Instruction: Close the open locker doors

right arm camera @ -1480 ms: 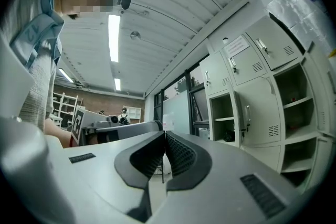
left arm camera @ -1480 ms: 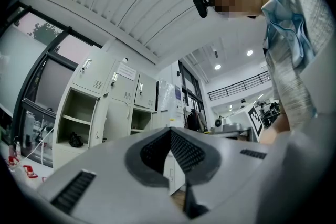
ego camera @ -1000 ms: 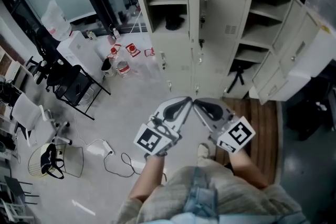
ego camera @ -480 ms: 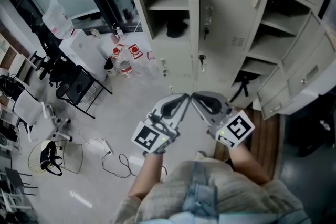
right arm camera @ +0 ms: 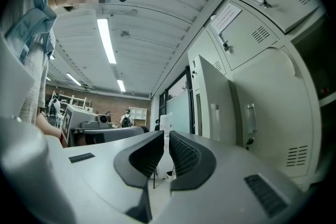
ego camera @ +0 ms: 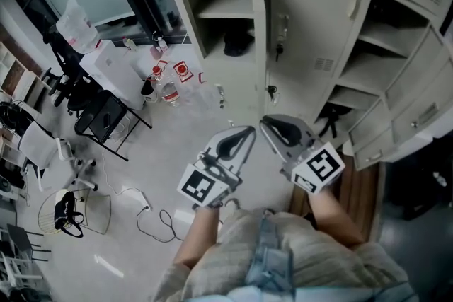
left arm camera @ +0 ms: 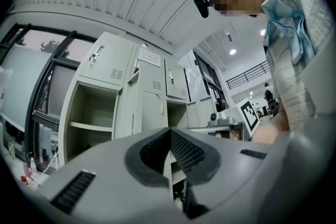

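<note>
Even, cool indoor light — ceiling strip lamps (right arm camera: 106, 34) glare at ten o'clock in the right gripper view. Both gripper views bulge fisheye, corners black; the left claw (left arm camera: 169, 139) is softly blurred — shadows faint.

The locker bank (ego camera: 304, 25) runs off the top and right edges of the head view, so its upper row and far right doors show only in part. A dark thing (ego camera: 238, 44) on a shelf in its open left compartment is too shadowed to name. The small red and white things (ego camera: 180, 68) on the floor are too small to tell. The person (ego camera: 283, 265) is cut off by the bottom edge. In the left gripper view, the left gripper (left arm camera: 169, 131) covers the lockers' lower half. In the right gripper view, the print on a paper notice (right arm camera: 227, 17) cannot be read.
</note>
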Available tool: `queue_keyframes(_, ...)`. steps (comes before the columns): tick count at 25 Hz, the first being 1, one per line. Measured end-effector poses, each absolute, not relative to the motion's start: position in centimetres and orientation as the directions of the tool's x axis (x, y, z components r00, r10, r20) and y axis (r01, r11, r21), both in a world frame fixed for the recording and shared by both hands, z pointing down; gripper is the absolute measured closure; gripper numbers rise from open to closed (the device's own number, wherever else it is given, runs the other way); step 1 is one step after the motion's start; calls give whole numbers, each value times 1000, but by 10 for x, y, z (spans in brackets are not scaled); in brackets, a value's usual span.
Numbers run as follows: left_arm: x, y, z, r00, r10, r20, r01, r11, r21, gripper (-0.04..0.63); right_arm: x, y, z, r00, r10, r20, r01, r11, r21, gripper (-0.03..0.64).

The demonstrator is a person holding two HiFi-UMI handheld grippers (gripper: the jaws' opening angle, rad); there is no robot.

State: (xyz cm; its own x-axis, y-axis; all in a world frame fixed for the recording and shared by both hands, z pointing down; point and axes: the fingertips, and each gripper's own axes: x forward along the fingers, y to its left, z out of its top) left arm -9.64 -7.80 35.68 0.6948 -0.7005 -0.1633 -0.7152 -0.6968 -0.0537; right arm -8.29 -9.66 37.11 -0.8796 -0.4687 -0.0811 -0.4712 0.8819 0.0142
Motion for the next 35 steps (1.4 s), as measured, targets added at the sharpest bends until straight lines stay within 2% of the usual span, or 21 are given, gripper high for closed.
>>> queue_keyframes(3,-101,-94,357,705,-689,-167,-704,-708,-50,592,-82,-113,370,-864,-498,-79,-499,866,2,609)
queue_keyframes(6,-104,-110,355,732,-658,-179,-675,-736,-55,592,-81,-130,371,-846,-529,-73,-529,848,-12,571)
queue_keyframes(10,-109,-129,354,773,-605,-190,-624,-780,-55,592,-83,-150,375,-810,-584,-51,-584,812,-8,554)
queue_keyframes(17,-118,-161,353,834,-520,-187,-537,-842,-53,592,-84,-185,375,-739,-674,-23,-673,739,-38,554)
queue_keyframes(23,-128,-177,355,857,-483,-179,-498,-866,-45,592,-92,-199,376,-716,-698,-12,-698,716,-28,554)
queue_keyframes(29,-146,-190,349,842,-506,-186,-521,-852,-45,592,-119,-199,371,-740,-671,-31,-671,741,-31,554)
queue_keyframes(35,-174,-199,342,800,-578,-160,-595,-799,-86,592,-149,-206,370,-740,-671,-36,-670,741,-31,554)
